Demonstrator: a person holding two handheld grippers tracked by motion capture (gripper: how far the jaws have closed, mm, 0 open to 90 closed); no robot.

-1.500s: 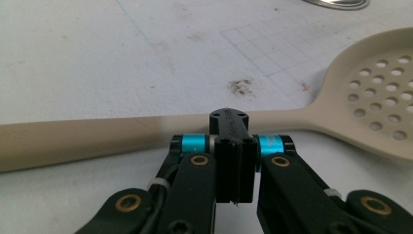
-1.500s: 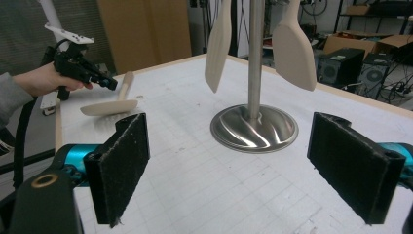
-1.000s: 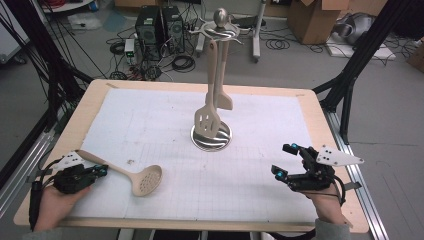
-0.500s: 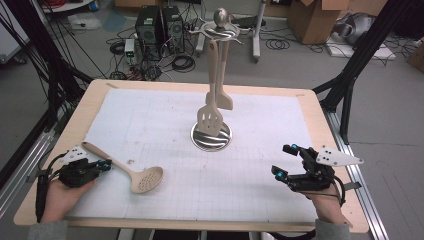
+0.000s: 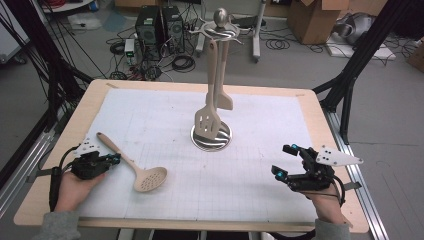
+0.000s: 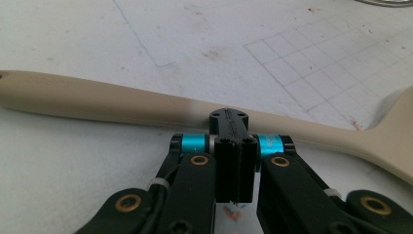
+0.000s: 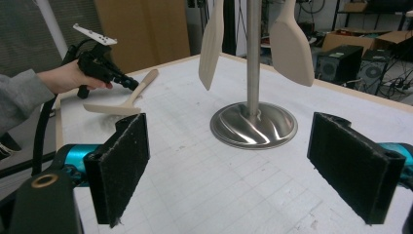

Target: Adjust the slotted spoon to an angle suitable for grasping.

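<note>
Clenched with nothing between its jaws, the left claw (image 5: 111, 159) sits low on the table (image 5: 310, 107) with its closed tip against the handle of the slotted spoon (image 5: 131, 167); the left claw's own view shows the black tip (image 6: 229, 122) butting the pale handle (image 6: 97, 102) from the side, not gripping it. Compared with a second ago, the left hand (image 5: 75, 187) has slid a little across the table and the spoon has swung with it, so its bowl now lies slightly nearer the middle of the white grid sheet. That reads as a nudge to line the spoon up for a proper pickup, probably so it can join the slotted turner (image 5: 207, 125) and spatula (image 5: 223, 100) hanging on the steel stand (image 5: 211, 136) at the table's centre. The right claw (image 5: 286, 161) rests released near the right edge, its padded jaws wide apart and empty, facing the stand's round base (image 7: 253, 126), in the same spot as before. The table is a wooden board covered by a white sheet with a faint grid and a few smudges. Behind it lie a grey floor, tangled cables, computer towers (image 5: 160, 30) and cardboard boxes (image 5: 320, 17).
</note>
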